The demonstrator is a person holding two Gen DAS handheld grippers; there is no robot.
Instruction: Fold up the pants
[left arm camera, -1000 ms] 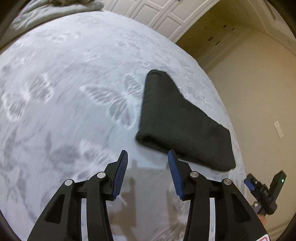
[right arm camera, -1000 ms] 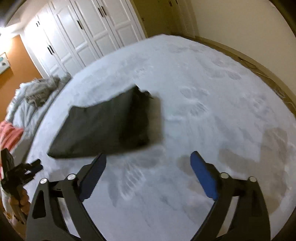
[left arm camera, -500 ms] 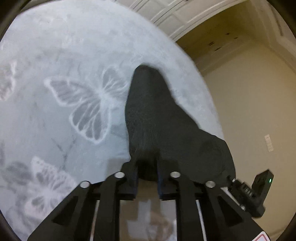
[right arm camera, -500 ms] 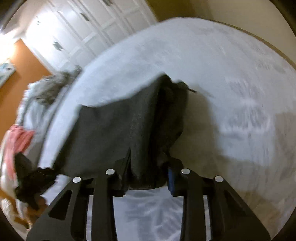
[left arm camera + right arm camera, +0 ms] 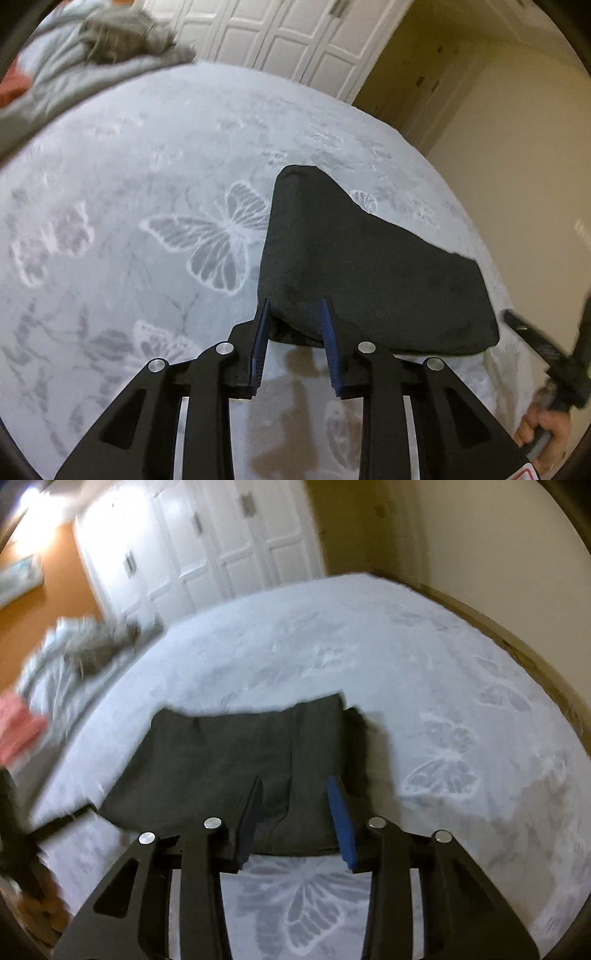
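The dark grey pants [image 5: 354, 258] lie folded into a compact wedge on the pale butterfly-print bedspread [image 5: 147, 206]. In the left wrist view my left gripper [image 5: 295, 306] is open, its blue pads either side of the near folded edge. In the right wrist view the pants [image 5: 229, 764] lie as a flat rectangle, and my right gripper [image 5: 295, 782] is open over their near edge. The right gripper also shows at the right edge of the left wrist view [image 5: 543, 354], held in a hand.
A rumpled grey blanket [image 5: 110, 55] and a pink cloth [image 5: 18, 731] lie at the far side of the bed. White closet doors [image 5: 207, 546] stand behind. A beige wall [image 5: 517, 155] runs along the bed's right side.
Half a second ago both grippers were shut on the pants' near edge. Both have opened and let go, and the pants rest flat on the bed.
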